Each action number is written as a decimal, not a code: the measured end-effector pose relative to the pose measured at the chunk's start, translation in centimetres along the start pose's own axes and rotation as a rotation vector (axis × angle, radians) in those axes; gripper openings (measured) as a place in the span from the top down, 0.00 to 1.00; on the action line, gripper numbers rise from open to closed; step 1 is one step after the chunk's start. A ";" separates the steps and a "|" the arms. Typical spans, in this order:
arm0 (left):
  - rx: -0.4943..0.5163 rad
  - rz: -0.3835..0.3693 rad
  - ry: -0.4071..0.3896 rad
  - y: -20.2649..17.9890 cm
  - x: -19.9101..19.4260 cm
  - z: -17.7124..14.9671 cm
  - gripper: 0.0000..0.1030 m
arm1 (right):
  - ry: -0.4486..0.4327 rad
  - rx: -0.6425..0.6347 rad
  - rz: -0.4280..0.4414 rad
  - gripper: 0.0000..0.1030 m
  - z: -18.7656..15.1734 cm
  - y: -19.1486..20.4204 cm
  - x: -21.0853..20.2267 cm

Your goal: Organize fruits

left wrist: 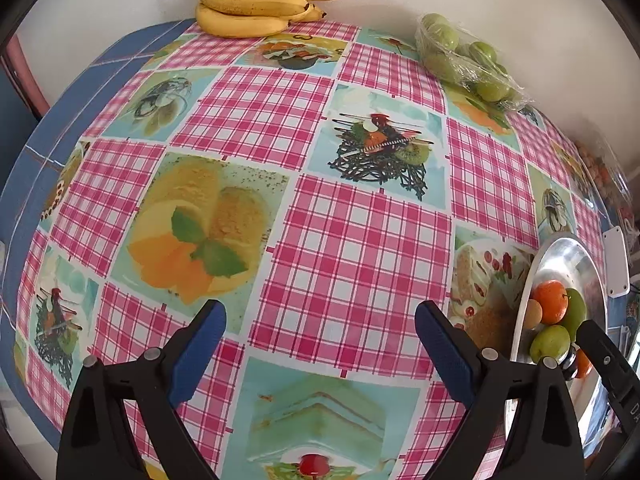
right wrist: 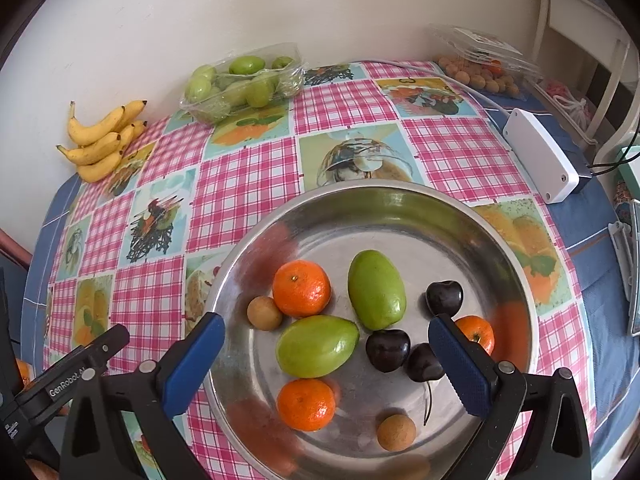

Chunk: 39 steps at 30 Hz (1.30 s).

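A round steel plate (right wrist: 400, 208) lies under my right gripper (right wrist: 326, 354), which is open and empty above it. On the plate lie mandarins (right wrist: 302, 288), two green fruits (right wrist: 376, 289), dark cherries (right wrist: 388, 350) and small brown longans (right wrist: 264, 313). My left gripper (left wrist: 320, 340) is open and empty over the checked tablecloth (left wrist: 352, 256), left of the plate (left wrist: 560, 256). A banana bunch (left wrist: 256, 0) lies at the far edge, also in the right wrist view (right wrist: 102, 142). A wrapped tray of green fruits (right wrist: 240, 80) stands by the wall, also in the left wrist view (left wrist: 460, 54).
A clear box of longans (right wrist: 480, 68) sits at the far right of the table. A white power adapter (right wrist: 540, 156) with a cable lies right of the plate. A white chair (right wrist: 580, 40) stands beyond. The wall runs along the table's far side.
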<state>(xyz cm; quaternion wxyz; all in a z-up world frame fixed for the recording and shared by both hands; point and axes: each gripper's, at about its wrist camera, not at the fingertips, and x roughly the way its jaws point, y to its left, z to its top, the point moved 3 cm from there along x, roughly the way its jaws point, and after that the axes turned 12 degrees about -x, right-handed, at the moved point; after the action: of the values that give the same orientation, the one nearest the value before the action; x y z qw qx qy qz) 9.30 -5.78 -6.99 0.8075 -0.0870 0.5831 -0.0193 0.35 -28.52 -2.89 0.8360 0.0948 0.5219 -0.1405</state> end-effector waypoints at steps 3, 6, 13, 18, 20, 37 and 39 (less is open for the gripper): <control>0.017 -0.002 -0.029 0.0 -0.8 -0.2 0.07 | 0.002 0.002 0.013 0.00 -0.3 0.4 -0.3; 0.030 -0.001 -0.065 0.2 -1.8 -0.4 0.07 | -0.010 0.007 0.029 0.00 -0.5 0.8 -0.9; 0.055 0.064 -0.145 1.1 -3.8 -1.0 0.07 | -0.042 -0.025 0.038 0.00 -1.4 2.3 -2.8; 0.088 0.111 -0.161 1.3 -4.8 -2.0 0.07 | -0.030 -0.039 0.035 0.00 -3.0 2.8 -3.7; 0.100 0.123 -0.169 1.4 -5.4 -2.4 0.07 | -0.027 -0.052 0.032 0.00 -3.6 3.1 -4.1; 0.172 0.137 -0.174 1.8 -8.5 -5.8 0.07 | -0.042 -0.067 0.035 0.00 -6.4 3.7 -6.3; 0.173 0.125 -0.167 1.9 -8.8 -5.9 0.07 | -0.045 -0.063 0.040 0.00 -6.5 3.6 -6.5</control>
<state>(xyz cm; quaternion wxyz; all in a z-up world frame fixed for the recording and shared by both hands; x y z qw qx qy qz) 0.73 -3.42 -0.85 0.8573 0.0179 0.5143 -0.0119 -6.62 -22.27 0.14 0.8526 0.0756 0.5053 -0.1092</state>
